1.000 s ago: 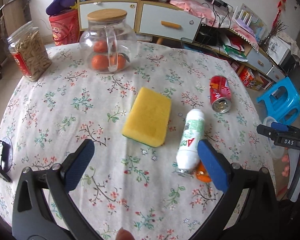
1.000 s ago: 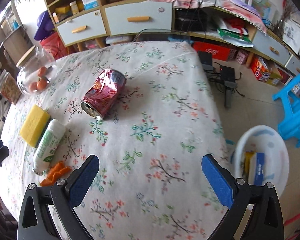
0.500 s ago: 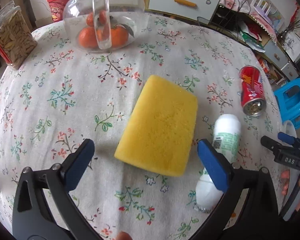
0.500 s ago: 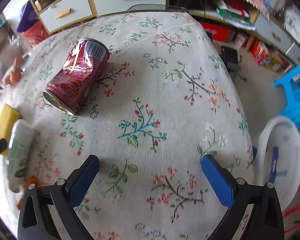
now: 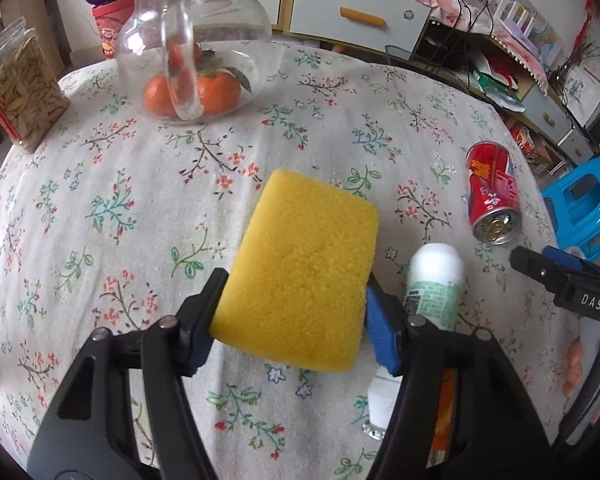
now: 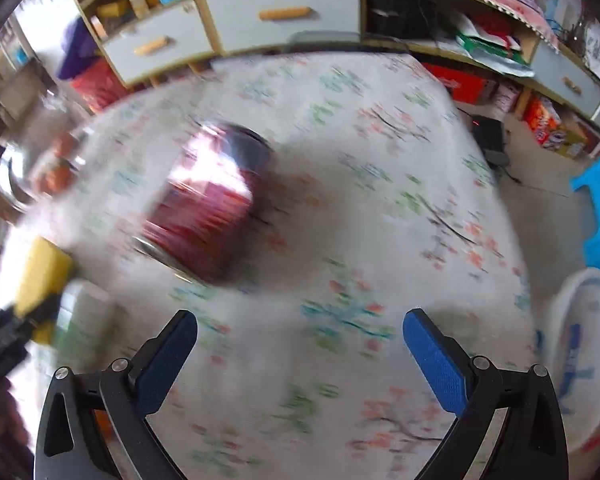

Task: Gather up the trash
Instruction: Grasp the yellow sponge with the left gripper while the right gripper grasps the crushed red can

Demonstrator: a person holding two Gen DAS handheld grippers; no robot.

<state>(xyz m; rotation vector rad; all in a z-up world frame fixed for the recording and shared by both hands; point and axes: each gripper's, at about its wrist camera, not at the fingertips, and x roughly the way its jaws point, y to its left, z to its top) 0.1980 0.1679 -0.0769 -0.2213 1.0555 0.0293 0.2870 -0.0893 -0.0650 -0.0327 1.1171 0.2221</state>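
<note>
Yellow sponge [image 5: 300, 268] lies mid-table between the closing jaws of the left gripper [image 5: 290, 320]; squeeze evenly at its near end. Right gripper [image 6: 300, 344], wide open and empty, nears the red can [image 6: 208, 208].

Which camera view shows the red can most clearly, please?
The left wrist view shows it best: the red can lies sharp on its side on the floral tablecloth, its open end towards the camera. In the right wrist view the can is larger but smeared by motion blur, so its print is unreadable.
</note>
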